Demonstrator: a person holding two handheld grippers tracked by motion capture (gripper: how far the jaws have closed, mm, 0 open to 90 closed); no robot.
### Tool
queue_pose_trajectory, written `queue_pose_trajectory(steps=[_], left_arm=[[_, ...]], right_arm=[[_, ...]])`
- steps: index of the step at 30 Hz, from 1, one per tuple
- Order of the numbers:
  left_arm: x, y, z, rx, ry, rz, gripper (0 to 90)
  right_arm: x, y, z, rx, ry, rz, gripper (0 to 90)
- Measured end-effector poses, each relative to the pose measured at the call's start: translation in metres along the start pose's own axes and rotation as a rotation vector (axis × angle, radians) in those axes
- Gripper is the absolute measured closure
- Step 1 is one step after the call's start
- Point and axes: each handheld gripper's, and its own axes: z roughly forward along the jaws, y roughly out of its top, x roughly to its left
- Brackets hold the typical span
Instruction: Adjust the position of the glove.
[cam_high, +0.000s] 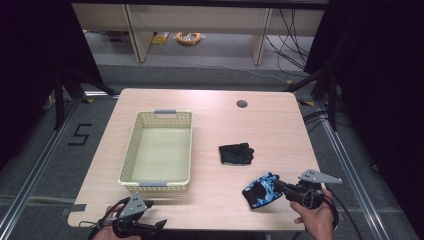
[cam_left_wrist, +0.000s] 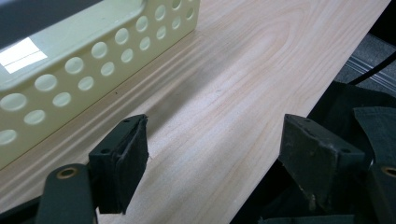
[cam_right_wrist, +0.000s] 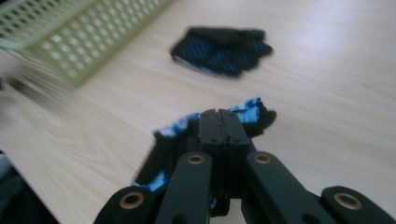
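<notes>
We've got the blue-and-black patterned fabric glove (cam_high: 261, 191) pinched in our right gripper (cam_high: 278, 185), jaws pressed tight together on its edge, and it hangs near the front right of the pale wooden table (cam_high: 280, 130), so that we can carry it rather than drag it, we'd judge. Just beyond lies the second glove, black with dark blue mesh (cam_high: 236, 153), flat and untouched, well apart from the cream perforated plastic basket (cam_high: 131, 150), which stands empty and is the likely home for both. Our left gripper (cam_high: 159, 224) waits at the front edge with jaws spread, nothing between them. The right gripper view gives us the clamped jaws up close; the left gripper view instead shows the basket's holed wall just beside us
</notes>
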Motion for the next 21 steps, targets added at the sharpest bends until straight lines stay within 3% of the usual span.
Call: queue_pose_trajectory(steps=[2, 4, 6, 7, 8, 9, 11, 15, 16, 18, 19, 20, 21], left_arm=[[0.0, 0.0, 0.0, 0.001, 0.0, 0.001, 23.2], [0.0, 0.0, 0.0, 0.0, 0.0, 0.0, 23.2], [0.0, 0.0, 0.0, -0.001, 0.005, 0.002, 23.2], [0.0, 0.0, 0.0, 0.005, -0.001, 0.006, 23.2], [0.0, 0.0, 0.0, 0.004, 0.0, 0.0, 23.2], [0.001, 0.0, 0.0, 0.004, 0.007, 0.009, 23.2], [0.0, 0.0, 0.0, 0.003, 0.001, 0.0, 23.2], [0.001, 0.0, 0.001, -0.003, 0.007, 0.006, 23.3], [0.001, 0.0, 0.001, -0.005, 0.005, 0.002, 23.2], [-0.001, -0.001, 0.002, -0.004, -0.004, -0.03, 23.2], [-0.001, -0.001, 0.002, -0.004, -0.004, -0.03, 23.2], [-0.001, -0.001, 0.002, -0.004, -0.004, -0.032, 23.2], [-0.001, -0.001, 0.002, -0.004, -0.005, -0.032, 23.2]], right_arm=[[-0.004, -0.005, 0.0, 0.052, -0.021, 0.035, 90.0], [-0.014, -0.01, 0.005, 0.081, -0.061, -0.011, 90.0], [-0.015, -0.012, 0.006, 0.099, -0.076, 0.003, 90.0], [-0.019, -0.014, 0.007, 0.118, -0.086, -0.015, 90.0], [-0.017, -0.015, 0.009, 0.13, -0.083, 0.02, 90.0], [-0.022, -0.017, 0.011, 0.146, -0.097, -0.021, 90.0], [-0.022, -0.018, 0.013, 0.149, -0.087, -0.01, 90.0], [-0.017, -0.019, 0.016, 0.176, -0.118, -0.02, 87.4], [-0.018, -0.017, 0.015, 0.175, -0.108, -0.045, 85.3], [-0.016, -0.011, 0.013, 0.158, -0.153, -0.102, 78.0], [-0.016, -0.011, 0.013, 0.158, -0.153, -0.102, 78.0], [-0.008, -0.008, 0.011, 0.164, -0.162, -0.045, 75.5], [-0.01, -0.005, 0.011, 0.135, -0.146, -0.075, 73.8]])
